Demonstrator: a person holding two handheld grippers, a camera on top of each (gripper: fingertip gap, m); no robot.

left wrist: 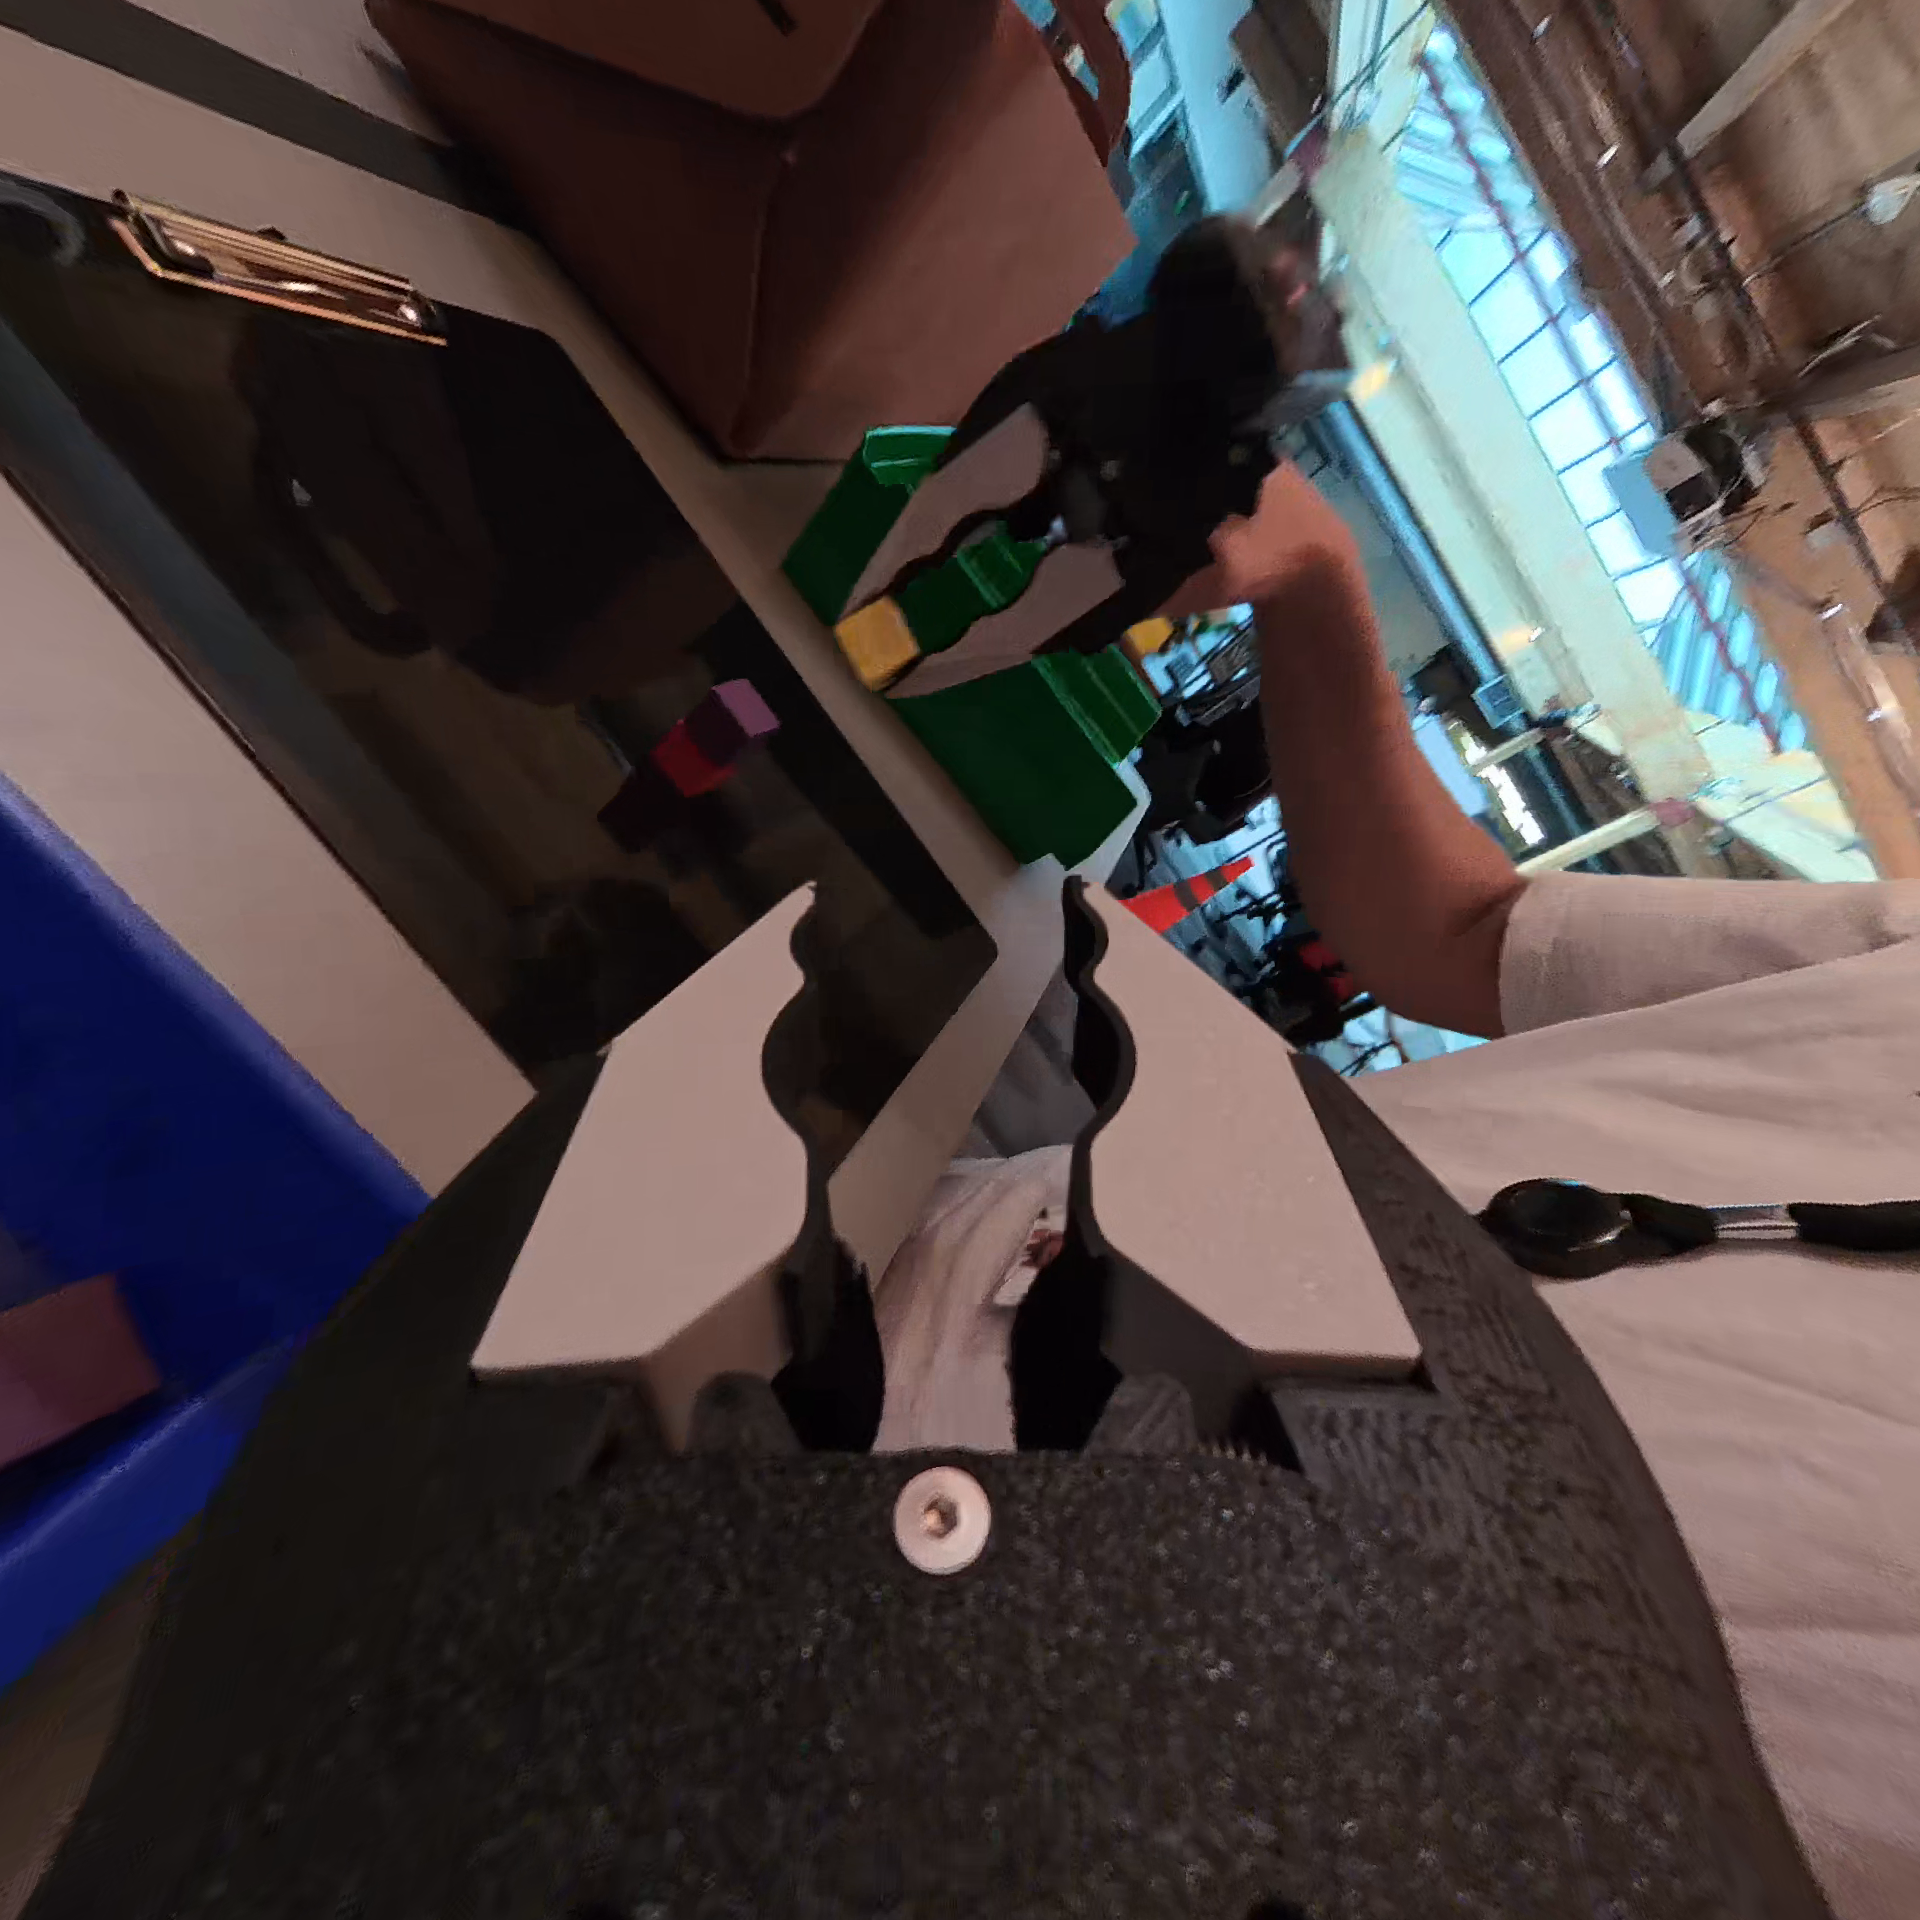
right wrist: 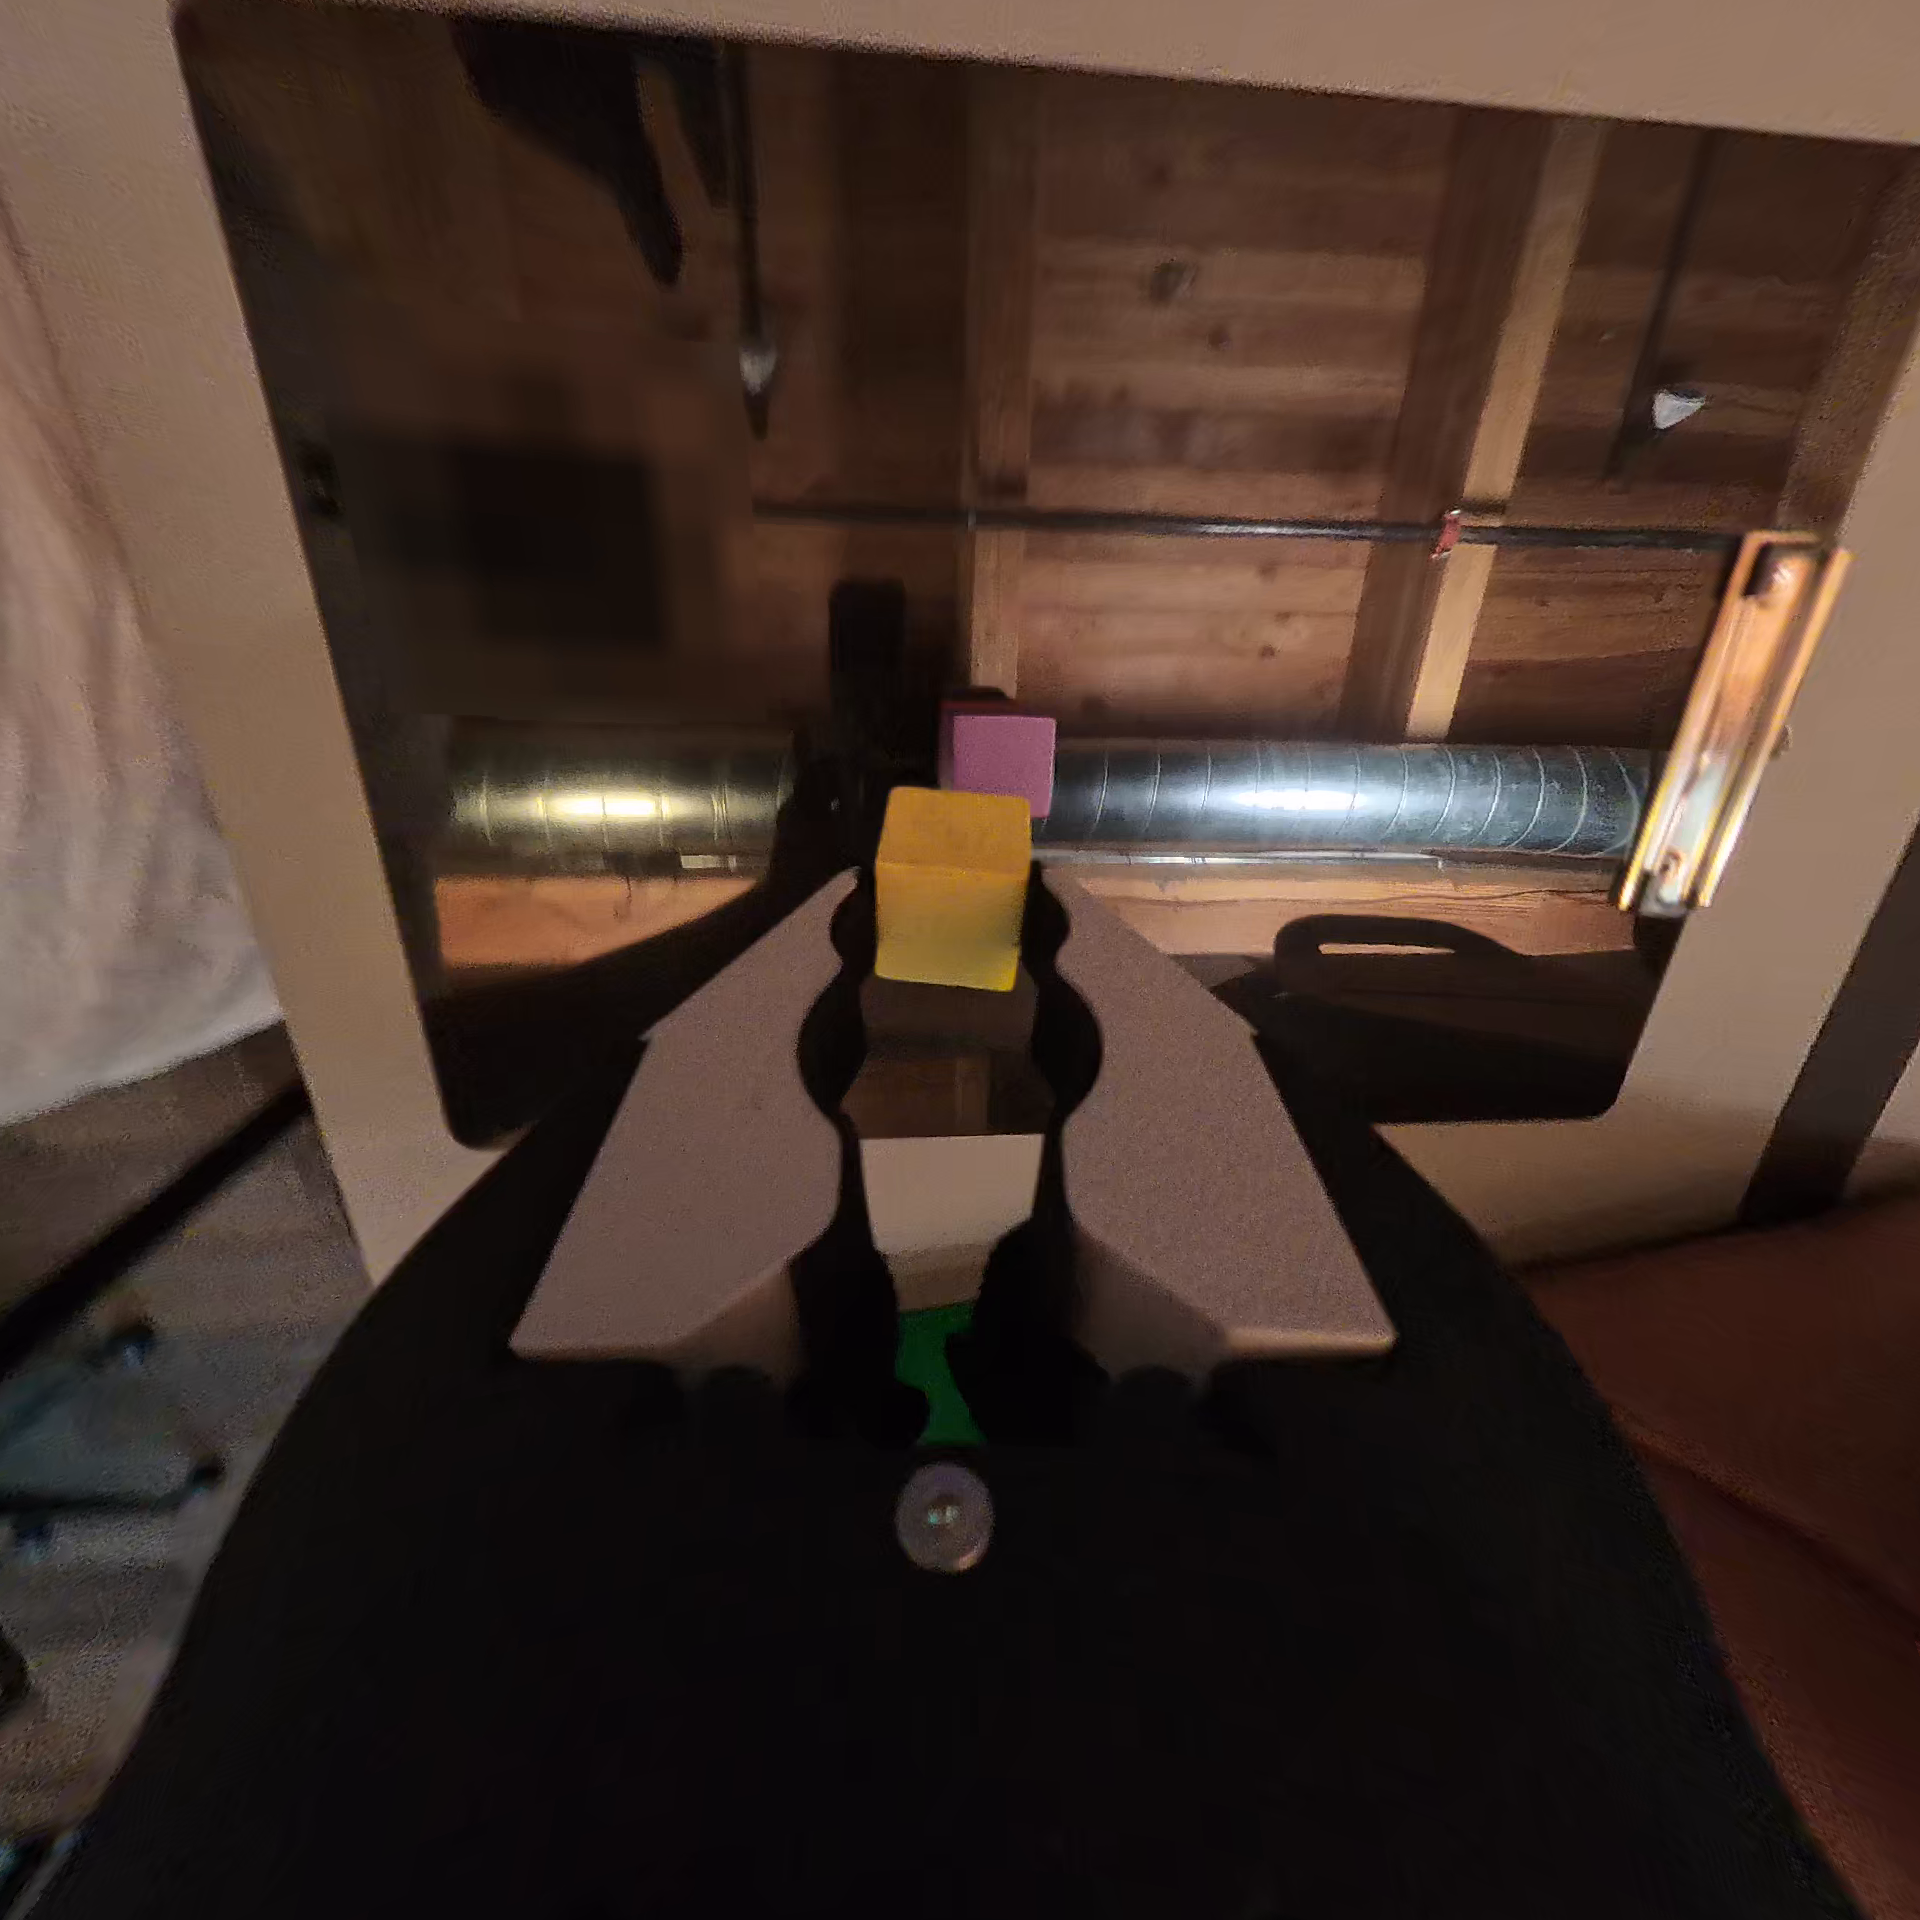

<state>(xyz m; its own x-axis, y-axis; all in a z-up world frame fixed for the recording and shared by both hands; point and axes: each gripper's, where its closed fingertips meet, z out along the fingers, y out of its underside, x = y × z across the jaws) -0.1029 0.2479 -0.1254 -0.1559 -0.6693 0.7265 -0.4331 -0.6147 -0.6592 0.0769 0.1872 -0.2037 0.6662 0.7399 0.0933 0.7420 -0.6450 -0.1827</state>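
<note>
My right gripper is shut on a yellow cube, held at its fingertips just above a glossy black clipboard. A purple cube stands on the clipboard just beyond it. In the left wrist view the right gripper with the yellow cube hovers by a green holder. A red cube and the purple cube sit together on the clipboard. My left gripper is open and empty, near the clipboard's corner and apart from the cubes.
The clipboard's metal clip is at its right end. A brown box stands on the white table beyond the green holder. A blue bin holding a purple block is at the left. A person's arm holds the right gripper.
</note>
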